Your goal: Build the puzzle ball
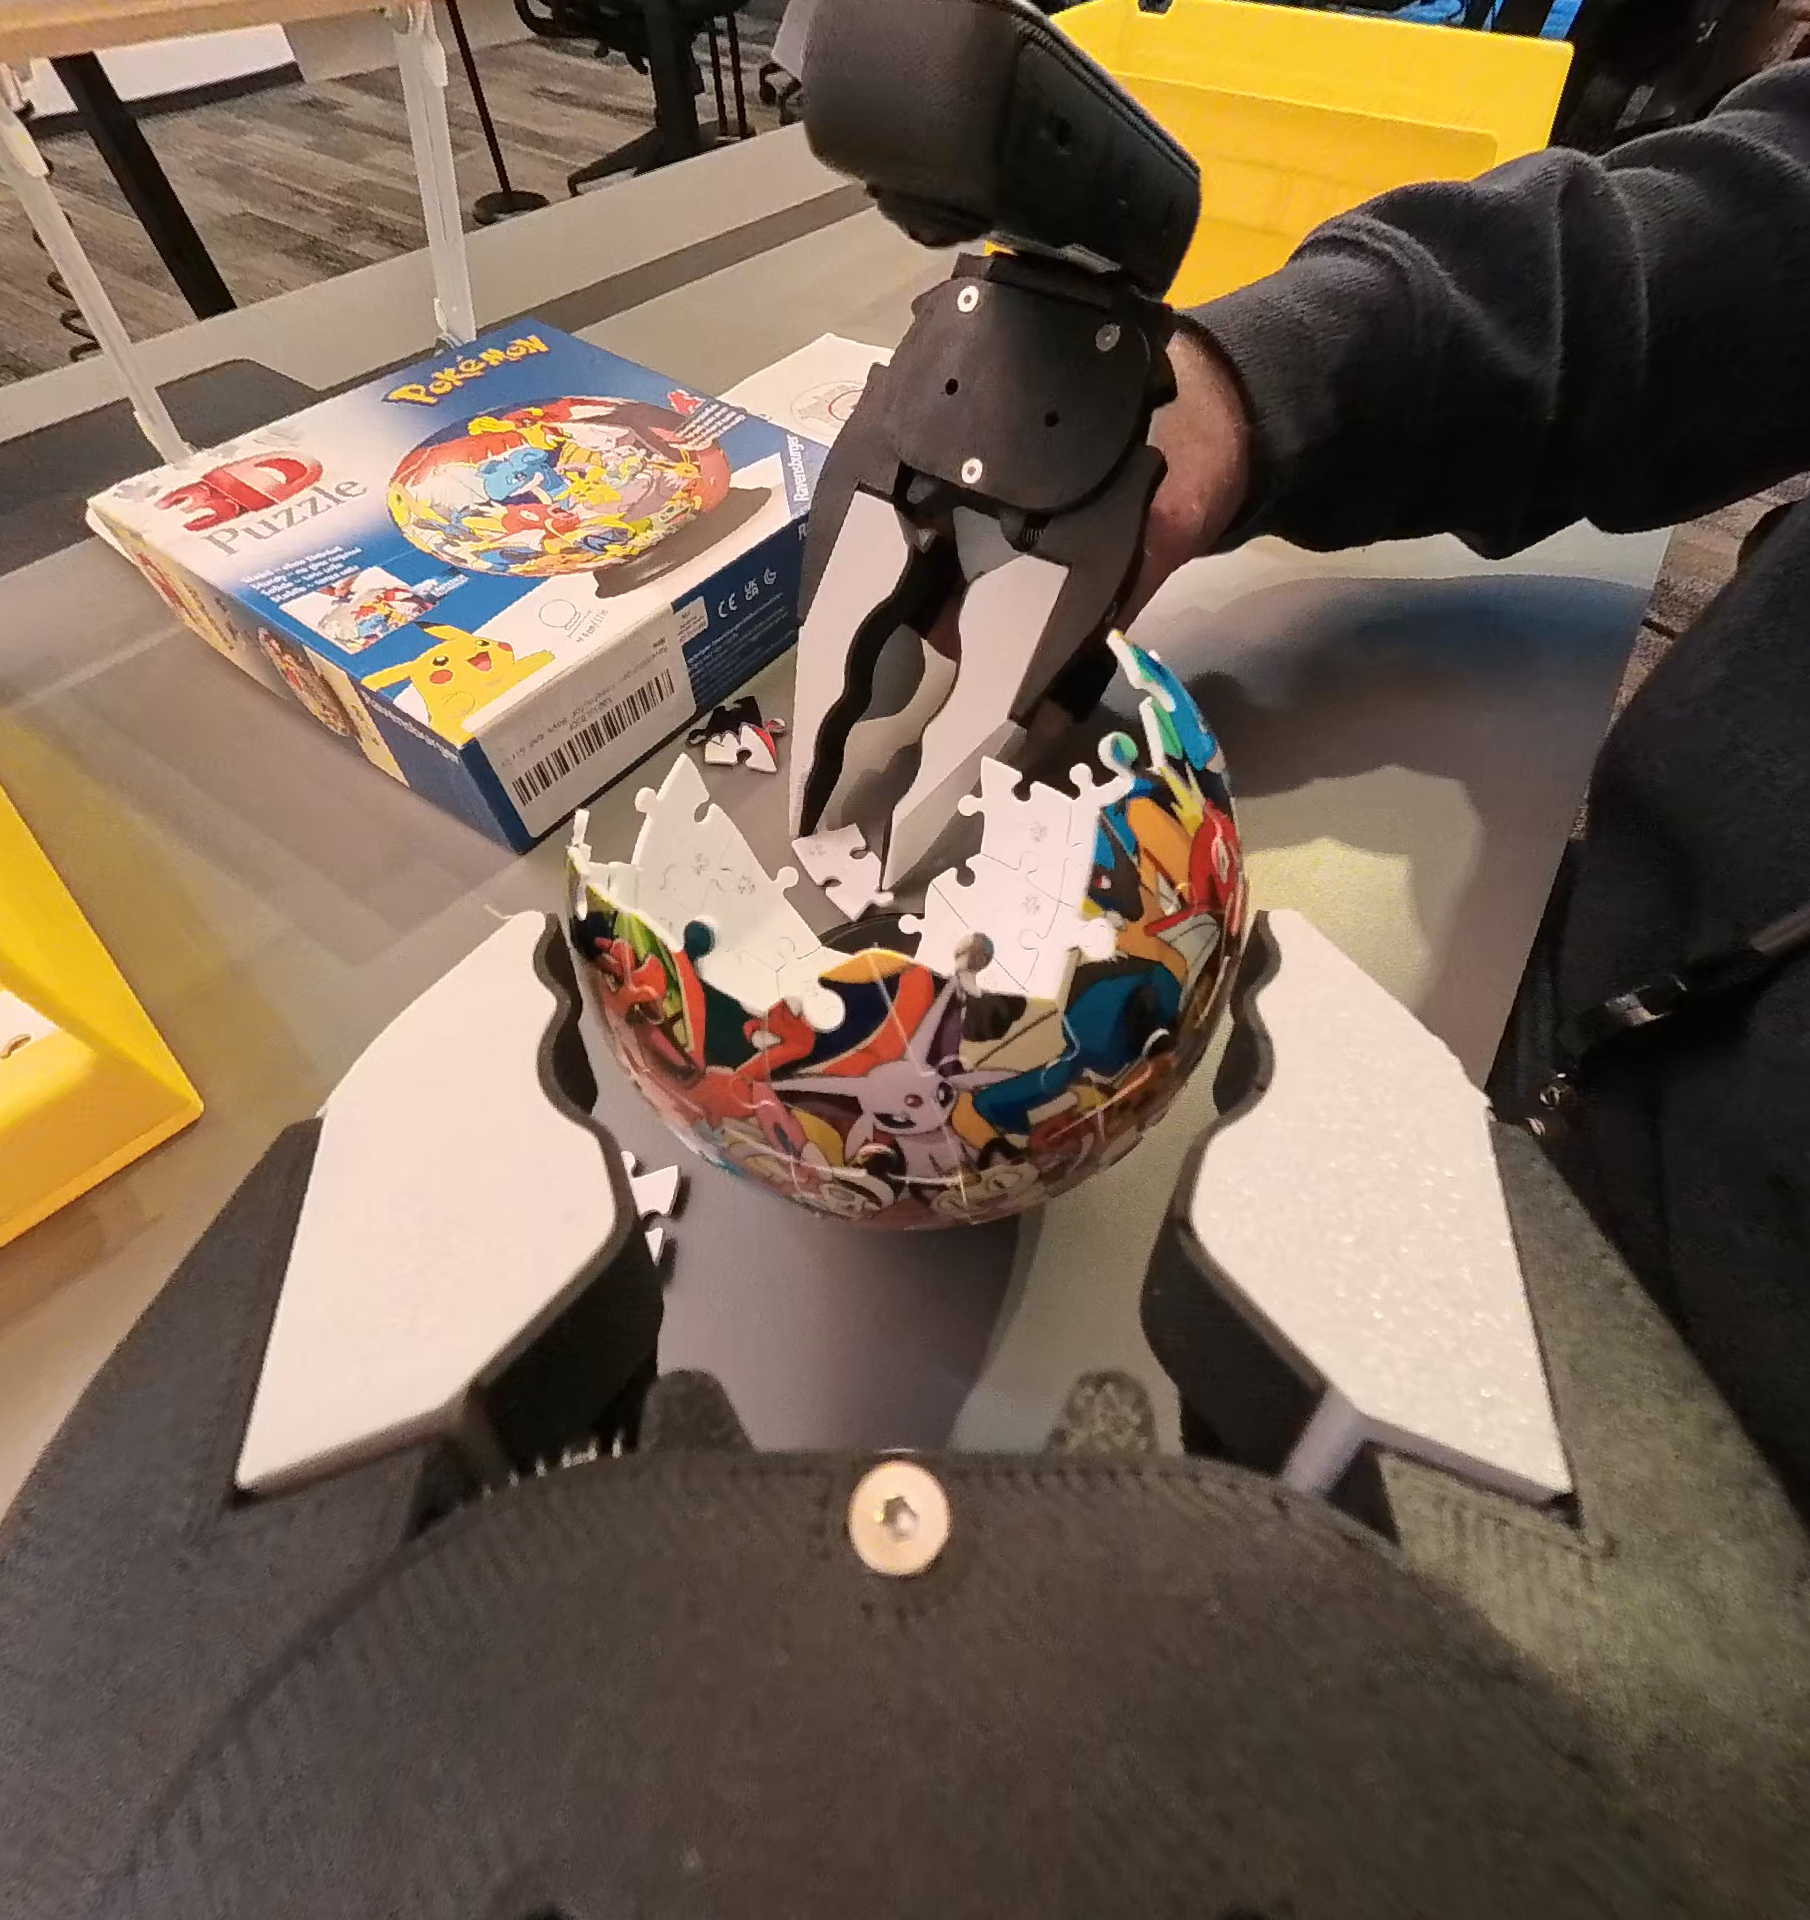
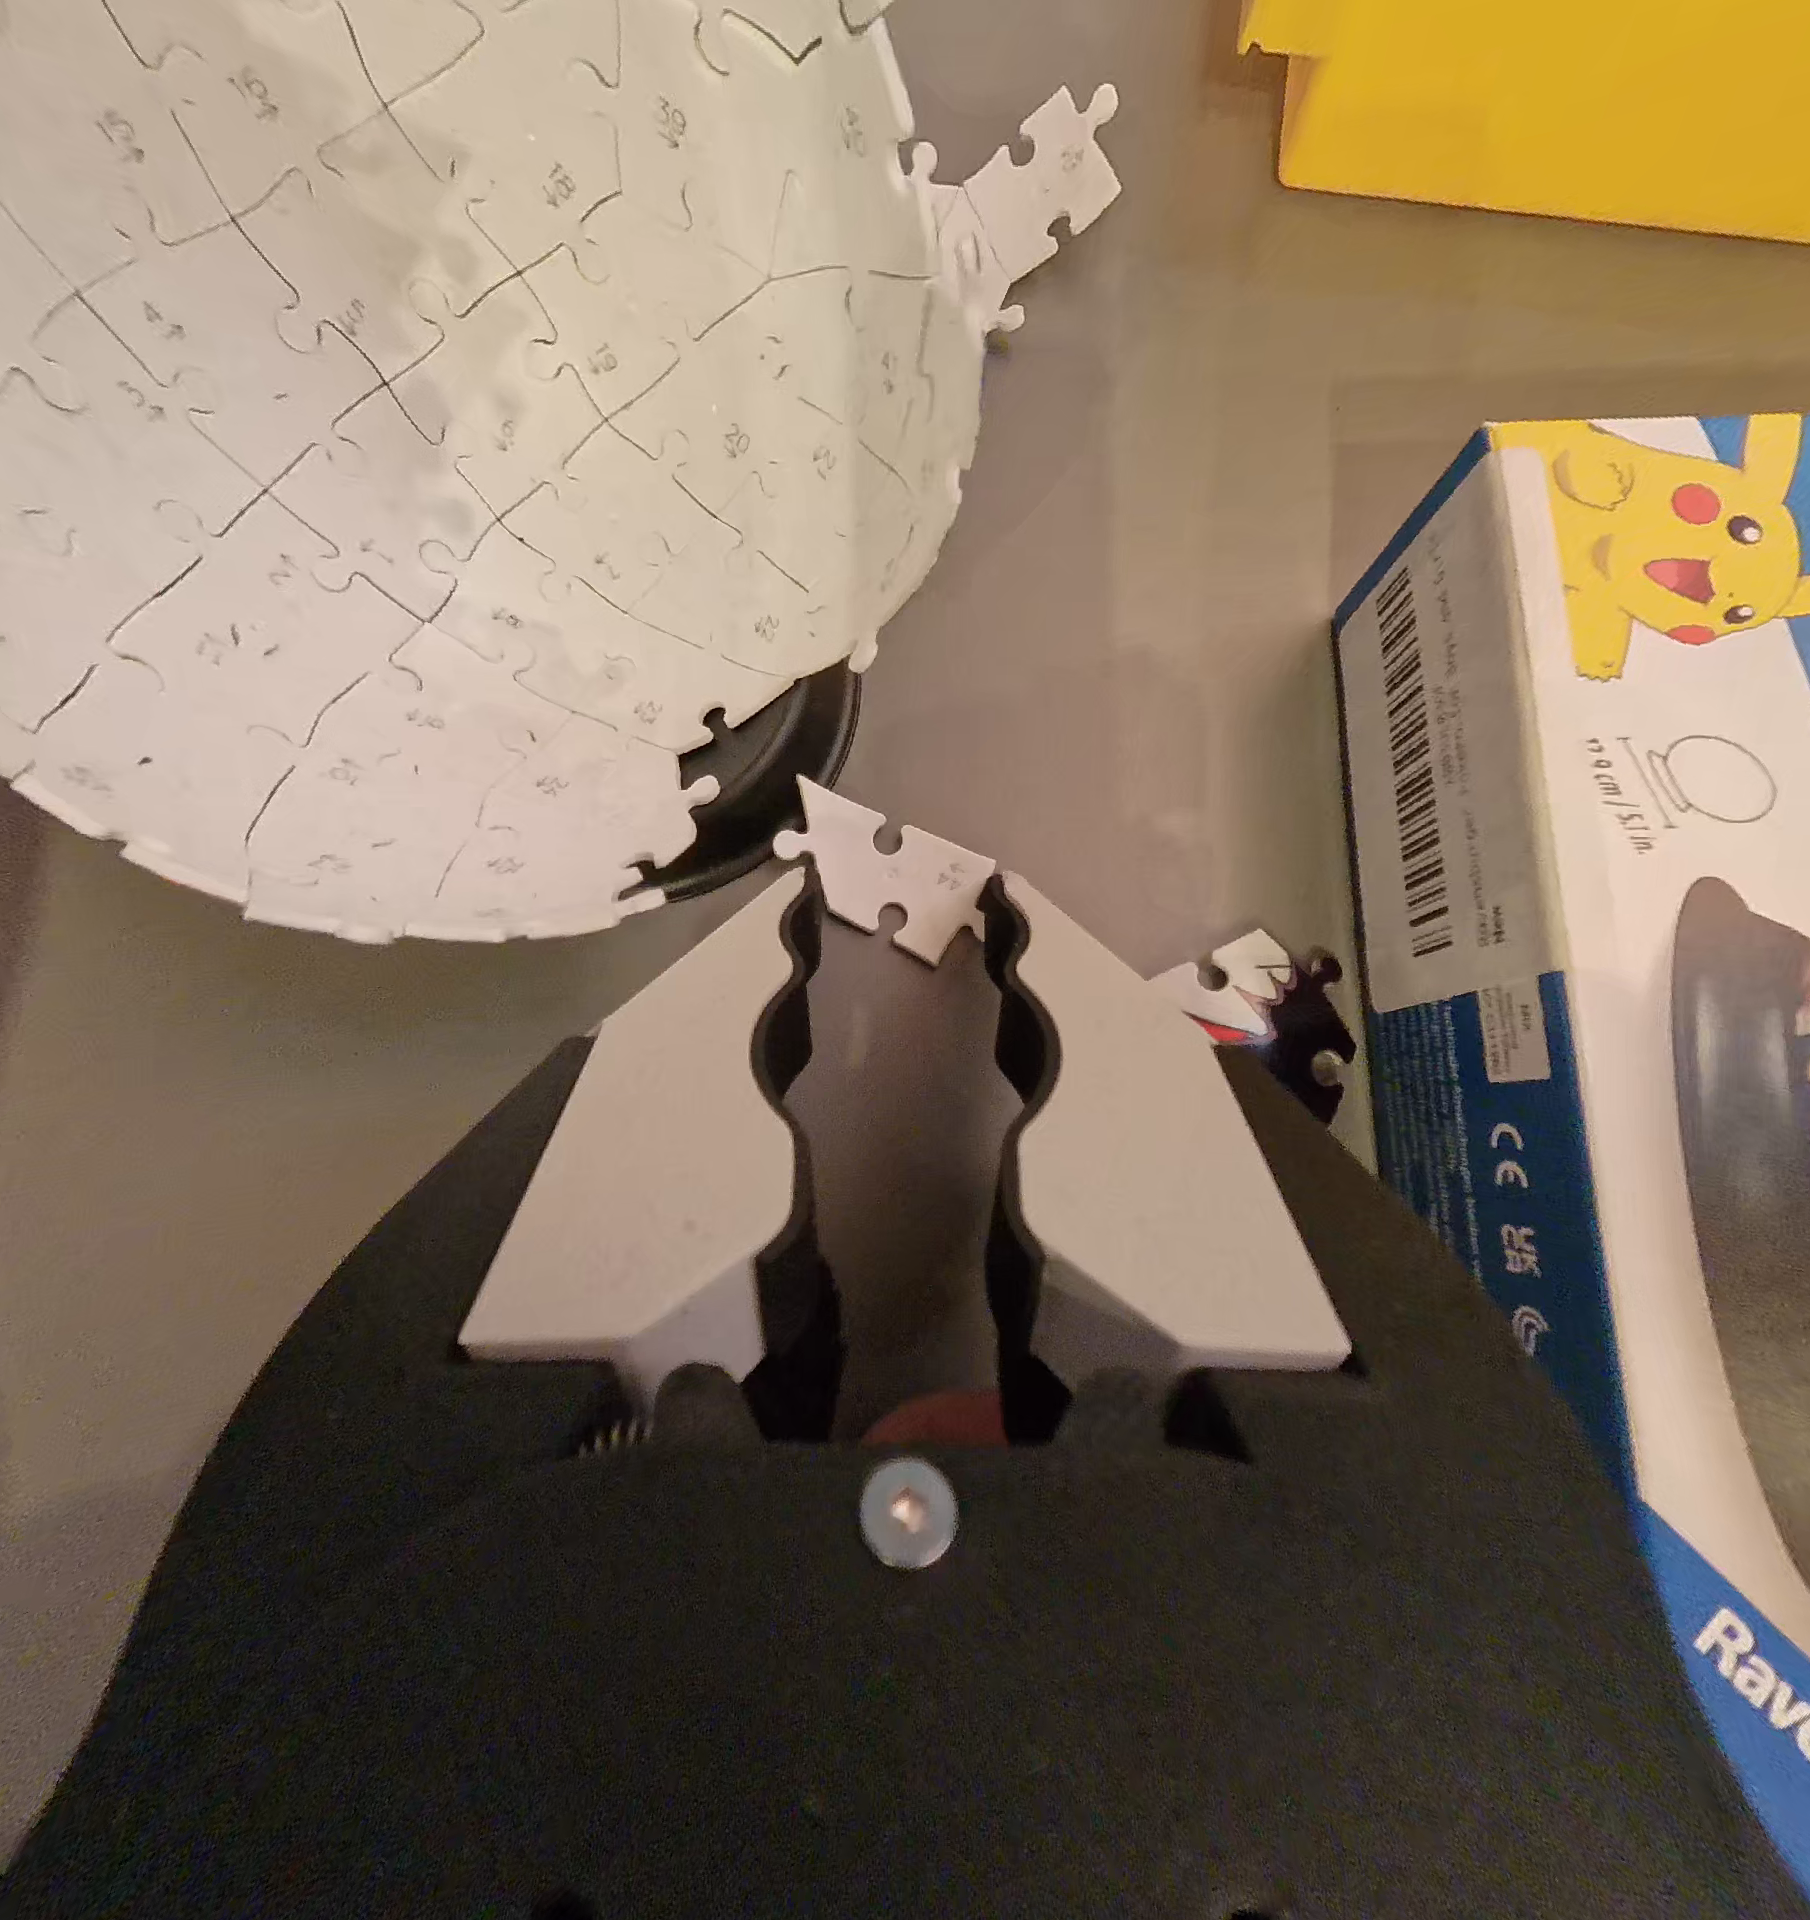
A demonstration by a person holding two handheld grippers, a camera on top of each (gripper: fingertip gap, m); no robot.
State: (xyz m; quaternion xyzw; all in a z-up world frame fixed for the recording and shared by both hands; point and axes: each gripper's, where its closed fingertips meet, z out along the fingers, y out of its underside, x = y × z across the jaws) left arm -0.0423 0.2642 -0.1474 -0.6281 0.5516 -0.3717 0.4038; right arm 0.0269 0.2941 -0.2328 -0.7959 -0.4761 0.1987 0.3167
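The half-built puzzle ball [image 1: 911, 1060] stands on the grey table [image 1: 257, 831], colourful outside and white inside, with its open top jagged. My left gripper [image 1: 909, 925] is spread wide around it, and both pads touch its sides. My right gripper [image 1: 849, 842] comes down from above and is shut on a white puzzle piece [image 1: 844, 862], held at the gap in the ball's far rim. In the right wrist view the piece [image 2: 901, 883] sits between my right gripper's fingertips [image 2: 899, 888], next to the ball's white inside [image 2: 413, 468] and its black stand [image 2: 766, 769].
The blue puzzle box [image 1: 465, 561] lies behind the ball and also shows in the right wrist view [image 2: 1607, 935]. Loose pieces [image 1: 740, 732] lie by it. Yellow bins stand at the left [image 1: 39, 1039] and the far right [image 1: 1327, 125]. A person's sleeve [image 1: 1503, 343] reaches in from the right.
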